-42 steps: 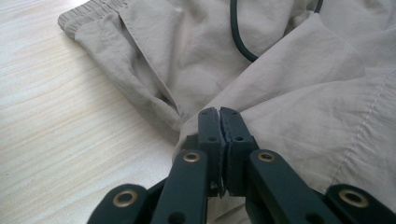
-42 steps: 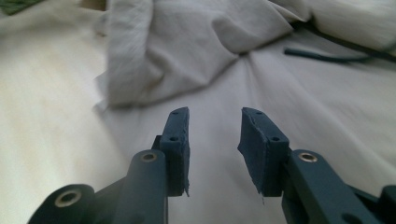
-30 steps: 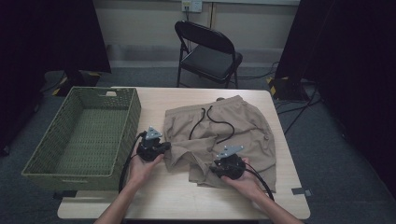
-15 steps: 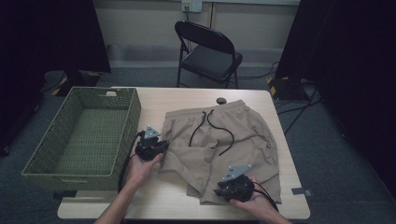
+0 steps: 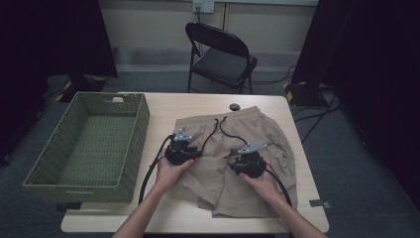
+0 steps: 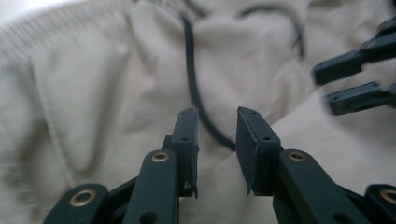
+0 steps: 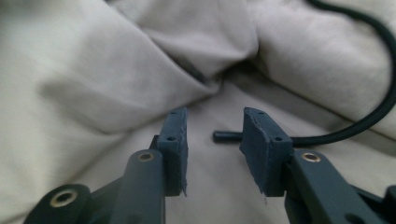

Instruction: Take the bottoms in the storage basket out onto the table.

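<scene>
Khaki shorts with a black drawstring lie spread on the wooden table. My left gripper rests on the shorts' left part, and my right gripper on their middle. In the left gripper view the left gripper is open just above the cloth. The drawstring runs behind the gap, and the other gripper's jaws show at the right edge. In the right gripper view the right gripper is open over the fabric, with the drawstring's tip lying between its jaws.
A green woven basket stands on the table's left side. A small black round object lies near the far edge. Behind the table is a black folding chair. Each gripper trails a black cable toward the near edge.
The right gripper went down to the shorts' near edge, then came back up to their middle. The shorts now lie flatter and wider. The left gripper shifted slightly right.
</scene>
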